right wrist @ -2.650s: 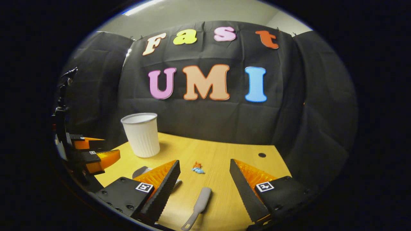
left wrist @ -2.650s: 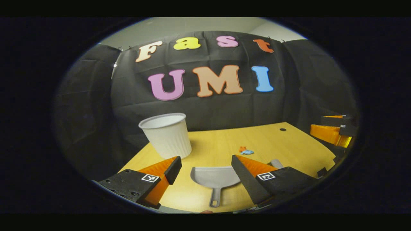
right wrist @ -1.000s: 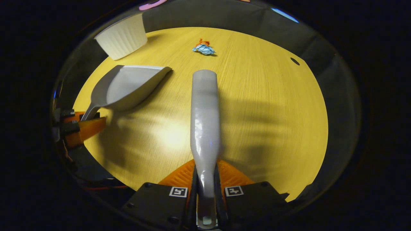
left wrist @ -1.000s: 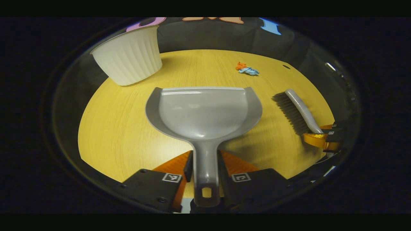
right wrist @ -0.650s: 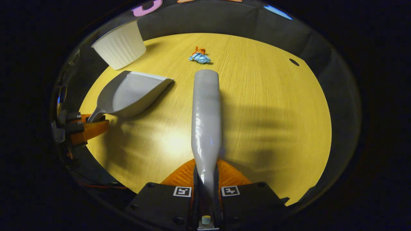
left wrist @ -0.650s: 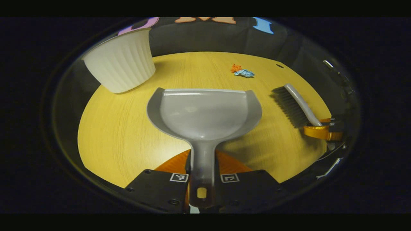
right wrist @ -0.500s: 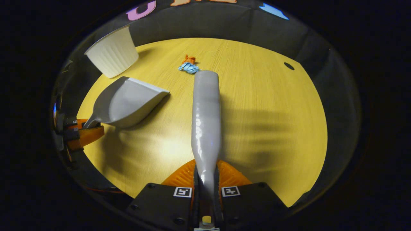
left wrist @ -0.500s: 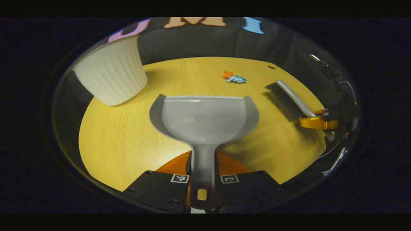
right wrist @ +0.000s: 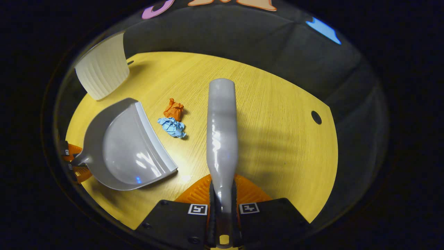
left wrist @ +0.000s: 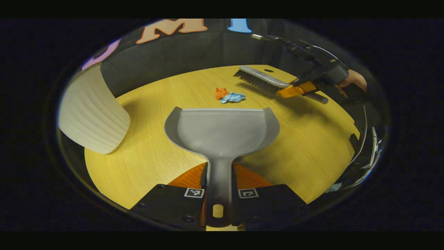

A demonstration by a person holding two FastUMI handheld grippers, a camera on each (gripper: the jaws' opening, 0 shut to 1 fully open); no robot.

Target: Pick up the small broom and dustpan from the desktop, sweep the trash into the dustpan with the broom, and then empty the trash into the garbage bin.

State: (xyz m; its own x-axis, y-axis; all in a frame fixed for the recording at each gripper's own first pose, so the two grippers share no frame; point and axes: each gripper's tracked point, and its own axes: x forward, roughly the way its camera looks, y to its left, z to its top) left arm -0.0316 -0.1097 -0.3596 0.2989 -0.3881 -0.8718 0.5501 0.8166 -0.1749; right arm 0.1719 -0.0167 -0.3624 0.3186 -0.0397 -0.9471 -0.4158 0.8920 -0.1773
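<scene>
Wood-grain desk (right wrist: 277,114) under black cloth wall (right wrist: 242,38) — left gripper (left wrist: 218,187) clamps dustpan (left wrist: 222,132) handle, right gripper (right wrist: 223,205) clamps broom (right wrist: 222,121); trash (right wrist: 172,118) between them, white bin (right wrist: 102,69) far-left corner.

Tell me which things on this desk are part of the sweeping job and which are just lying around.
Part of the job:
dustpan, held by the left gripper
broom, held by the right gripper
orange paper scrap
blue paper scrap
white garbage bin

Just there:
wooden desktop
round hole in the desktop
</scene>
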